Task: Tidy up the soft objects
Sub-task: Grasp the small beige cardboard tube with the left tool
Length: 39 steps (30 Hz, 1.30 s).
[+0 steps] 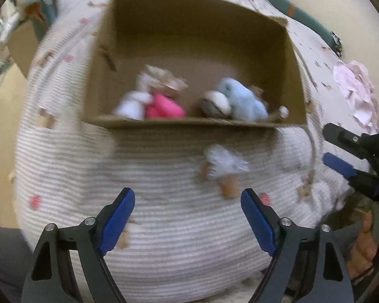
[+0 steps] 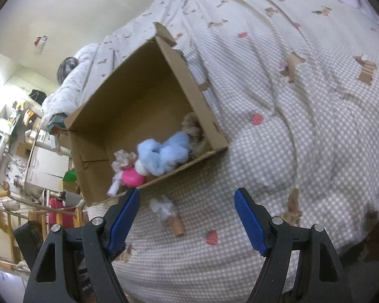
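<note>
An open cardboard box stands on the bed; it also shows in the right wrist view. Inside lie a pink soft toy, a white one, a light blue plush and a grey-white one. The pink toy and blue plush also show in the right wrist view. A small white and tan soft toy lies on the quilt in front of the box, also in the right wrist view. My left gripper is open and empty, just short of it. My right gripper is open and empty; it shows at the right edge of the left wrist view.
The bed is covered by a checked quilt with bear and strawberry prints. A pink cloth lies at the right on the bed. A cluttered room with shelves and a red object lies beyond the bed's left edge.
</note>
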Tool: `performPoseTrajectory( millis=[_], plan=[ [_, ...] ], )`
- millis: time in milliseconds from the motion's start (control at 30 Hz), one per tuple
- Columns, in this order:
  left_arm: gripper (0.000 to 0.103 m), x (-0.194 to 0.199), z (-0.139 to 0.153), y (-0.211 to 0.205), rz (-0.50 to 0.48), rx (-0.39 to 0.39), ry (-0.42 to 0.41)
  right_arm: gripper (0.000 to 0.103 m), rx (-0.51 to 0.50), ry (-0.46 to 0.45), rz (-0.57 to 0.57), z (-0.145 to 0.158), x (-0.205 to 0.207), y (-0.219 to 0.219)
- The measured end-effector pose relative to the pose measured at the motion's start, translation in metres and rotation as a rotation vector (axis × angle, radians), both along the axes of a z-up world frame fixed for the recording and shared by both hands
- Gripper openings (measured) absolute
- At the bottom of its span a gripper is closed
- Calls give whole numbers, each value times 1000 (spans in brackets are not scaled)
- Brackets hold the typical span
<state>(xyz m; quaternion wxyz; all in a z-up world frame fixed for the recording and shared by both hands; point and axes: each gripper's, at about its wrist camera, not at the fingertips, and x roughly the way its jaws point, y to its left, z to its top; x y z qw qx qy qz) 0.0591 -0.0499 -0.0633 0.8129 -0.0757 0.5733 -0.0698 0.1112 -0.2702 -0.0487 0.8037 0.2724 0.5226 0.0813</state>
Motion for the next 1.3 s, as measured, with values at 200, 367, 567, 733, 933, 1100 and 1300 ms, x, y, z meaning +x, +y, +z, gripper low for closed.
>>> performPoseTrajectory(
  millis=[200,367,567,733,933,1100,1300],
  plan=[
    [42,10,-47,-39,34,-140,114,81,29,29,-14,-6,-2,-11],
    [30,25,-68,-51,75,-138,130,81,22,42,-19,-10,-7,-22],
    [4,28,-72,-43,73,-155,160,81,82,65,-43,-16,-5,-32],
    [4,10,-51,-36,19,-143,172,81,135,30,-60,-6,1,-33],
    [4,-18,-27,-22,-51,-101,176,81,144,15,-37,0,4,-22],
    [4,-34,-5,8,-60,-85,163,81,126,44,-2,-6,4,-9],
    [4,-35,37,40,-48,-32,68,81,85,68,26,-14,7,6]
  ],
)
